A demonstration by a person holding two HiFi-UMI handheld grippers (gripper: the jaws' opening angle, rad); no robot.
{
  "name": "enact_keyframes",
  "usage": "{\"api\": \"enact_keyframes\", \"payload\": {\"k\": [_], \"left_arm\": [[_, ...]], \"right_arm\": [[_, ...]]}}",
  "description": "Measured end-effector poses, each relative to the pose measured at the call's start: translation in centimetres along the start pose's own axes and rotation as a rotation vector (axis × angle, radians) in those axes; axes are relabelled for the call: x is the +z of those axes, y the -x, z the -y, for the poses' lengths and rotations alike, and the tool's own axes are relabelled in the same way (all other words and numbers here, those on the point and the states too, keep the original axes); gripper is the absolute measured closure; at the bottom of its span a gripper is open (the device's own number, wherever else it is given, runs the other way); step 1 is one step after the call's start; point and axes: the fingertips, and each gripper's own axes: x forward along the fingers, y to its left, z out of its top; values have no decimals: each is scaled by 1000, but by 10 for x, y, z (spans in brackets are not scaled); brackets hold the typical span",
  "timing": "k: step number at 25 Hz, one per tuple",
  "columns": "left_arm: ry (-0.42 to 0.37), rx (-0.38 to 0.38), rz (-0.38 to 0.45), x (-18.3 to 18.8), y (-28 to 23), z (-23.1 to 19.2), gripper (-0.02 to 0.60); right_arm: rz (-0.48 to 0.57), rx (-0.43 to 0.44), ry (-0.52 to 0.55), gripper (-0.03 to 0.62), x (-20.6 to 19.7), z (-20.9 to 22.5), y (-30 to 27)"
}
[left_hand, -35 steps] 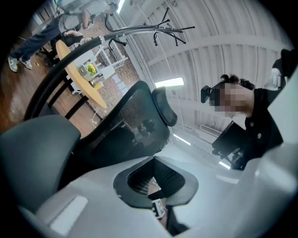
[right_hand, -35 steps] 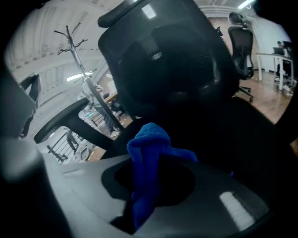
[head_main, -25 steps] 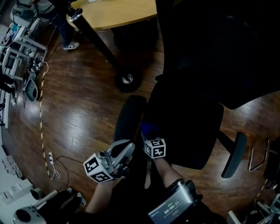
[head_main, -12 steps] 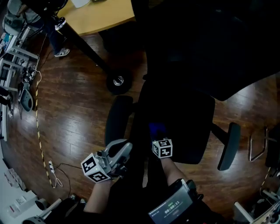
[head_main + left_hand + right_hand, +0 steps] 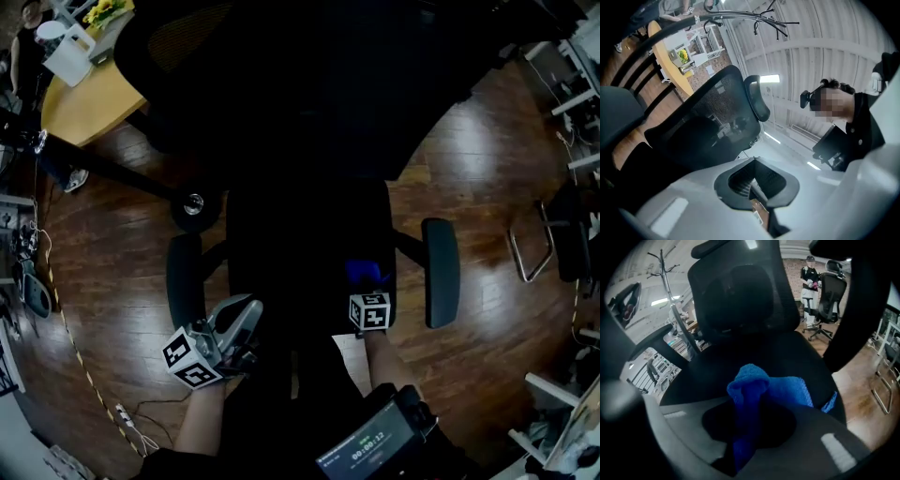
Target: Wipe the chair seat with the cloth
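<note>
Cloth [image 5: 364, 272] on chair seat [image 5: 300, 225], front right, table [image 5: 89, 98] behind left

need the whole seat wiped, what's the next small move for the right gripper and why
Probably drag the right gripper, shut on the blue cloth, leftward across the chair seat with the cloth pressed flat. The cloth lies at the seat's front right corner, so most of the black surface is to its left and toward the backrest.

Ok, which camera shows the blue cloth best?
The right gripper view: the blue cloth fills its middle, pinched in the right gripper and spread on the chair seat. The head view shows only a small blue patch by that gripper. The left gripper view misses it.
</note>
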Motion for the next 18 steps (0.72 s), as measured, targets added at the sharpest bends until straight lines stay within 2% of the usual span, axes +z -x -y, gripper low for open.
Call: {"api": "enact_keyframes", "payload": {"k": [4,10,15,18], "left_arm": [[1,-38,-17,-5,-24,7,578],[-4,-49,-35,-12,-30,13,578],[-14,-5,17,3,-12,8,578],[-41,23,77,23,6,11,578]], "right_arm": [[44,-62,-55,536,-1,44,27],[64,-80,-43,536,-3,56,32],[74,-36,-60,534,6,51,36],[55,74,-14,534,3,5,36]]}}
